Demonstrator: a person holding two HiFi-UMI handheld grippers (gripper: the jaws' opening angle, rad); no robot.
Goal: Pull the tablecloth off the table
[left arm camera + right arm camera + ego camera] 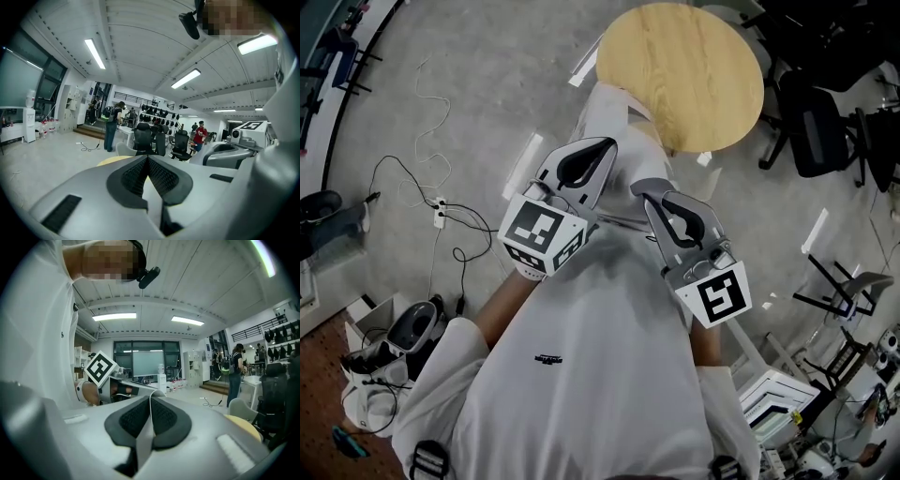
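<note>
Just ahead of both claws, the round wooden desk [694,75] shows a bare top. The white tablecloth [614,122] runs from the desk's near rim back to the claws in a narrow, bunched strip. Whether it touches that rim cannot be told.

The left claw [602,145] is clenched on the tablecloth, and its own view shows a thin white sliver pinched between the dark ribbed pads [133,176]. The right claw [645,187] is clenched on it too, with a pale strip of cloth running up between its pads [164,418]. The two claws sit side by side and near each other, tips pointing toward the desk, with a fold of cloth hanging between them.

Behind the claws is the person's white shirt [581,394], close against their rear ends.

To the left of the left claw the grey floor [487,94] is open, crossed only by thin cables [422,178] and a power strip [439,214]. To the right of the right claw the room is tighter: black office chairs [820,131] stand just beyond the desk's far-right edge, with a folding frame [839,281] closer in.
</note>
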